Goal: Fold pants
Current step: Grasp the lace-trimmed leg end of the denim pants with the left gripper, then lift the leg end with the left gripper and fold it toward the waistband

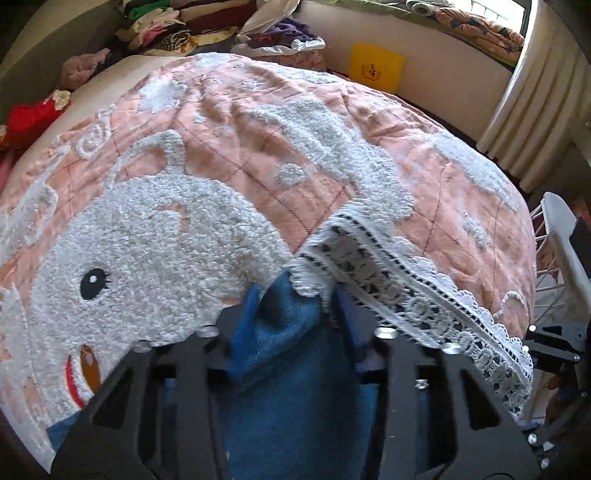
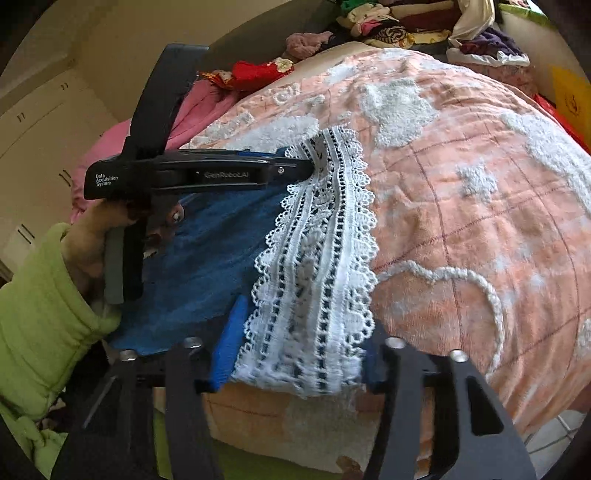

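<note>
The blue pants (image 2: 207, 254) with a white lace hem (image 2: 314, 266) lie near the edge of a pink quilted bedspread (image 2: 461, 206). In the left wrist view my left gripper (image 1: 299, 295) is shut on the blue cloth (image 1: 291, 350) at one end of the lace hem (image 1: 388, 280). It also shows in the right wrist view (image 2: 306, 166), pinching the far end of the lace. My right gripper (image 2: 299, 354) is shut on the near end of the lace hem. Both hold the hem just above the bed.
Piles of clothes (image 1: 173, 26) lie at the far side of the bed. A yellow bag (image 1: 376, 68) leans on the wall and a curtain (image 1: 532, 99) hangs at the right. A white drying rack (image 1: 554, 251) stands beside the bed. A cupboard (image 2: 33, 147) is at the left.
</note>
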`<state>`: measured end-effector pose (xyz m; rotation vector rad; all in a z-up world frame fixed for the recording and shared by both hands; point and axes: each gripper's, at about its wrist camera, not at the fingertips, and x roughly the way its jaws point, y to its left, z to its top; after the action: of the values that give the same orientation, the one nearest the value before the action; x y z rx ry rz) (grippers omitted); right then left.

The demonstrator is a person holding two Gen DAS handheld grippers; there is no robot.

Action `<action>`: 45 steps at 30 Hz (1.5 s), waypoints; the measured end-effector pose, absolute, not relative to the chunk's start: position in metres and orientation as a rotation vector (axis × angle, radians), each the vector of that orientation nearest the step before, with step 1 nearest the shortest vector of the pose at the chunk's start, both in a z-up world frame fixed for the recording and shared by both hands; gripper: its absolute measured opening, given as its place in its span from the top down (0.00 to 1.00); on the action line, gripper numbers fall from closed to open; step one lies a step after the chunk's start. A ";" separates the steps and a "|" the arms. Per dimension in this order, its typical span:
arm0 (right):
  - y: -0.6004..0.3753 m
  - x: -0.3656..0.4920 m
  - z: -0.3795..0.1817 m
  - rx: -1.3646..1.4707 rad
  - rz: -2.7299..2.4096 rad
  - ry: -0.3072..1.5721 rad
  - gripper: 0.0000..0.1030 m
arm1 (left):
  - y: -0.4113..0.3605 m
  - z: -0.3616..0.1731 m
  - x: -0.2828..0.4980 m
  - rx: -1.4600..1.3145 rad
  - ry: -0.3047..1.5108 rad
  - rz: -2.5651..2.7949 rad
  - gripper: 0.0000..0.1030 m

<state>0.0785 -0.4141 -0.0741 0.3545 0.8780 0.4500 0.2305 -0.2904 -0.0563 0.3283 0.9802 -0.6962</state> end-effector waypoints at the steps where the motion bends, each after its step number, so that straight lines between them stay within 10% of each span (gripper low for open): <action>1: -0.414 0.079 -0.073 0.359 0.455 0.873 0.60 | -0.292 -0.056 0.228 0.340 0.972 -0.692 0.78; 9: -0.402 0.079 -0.058 0.328 0.492 0.845 0.72 | -0.287 -0.051 0.223 0.308 0.951 -0.712 0.92; 45: -0.159 0.064 -0.011 -0.229 0.842 0.841 0.72 | 0.003 -0.021 0.188 -0.365 0.827 -0.407 0.89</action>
<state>0.0635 -0.1594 -0.0106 -0.2286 0.8406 0.8420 0.1883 0.0025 -0.0207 -0.3648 0.8266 -0.4074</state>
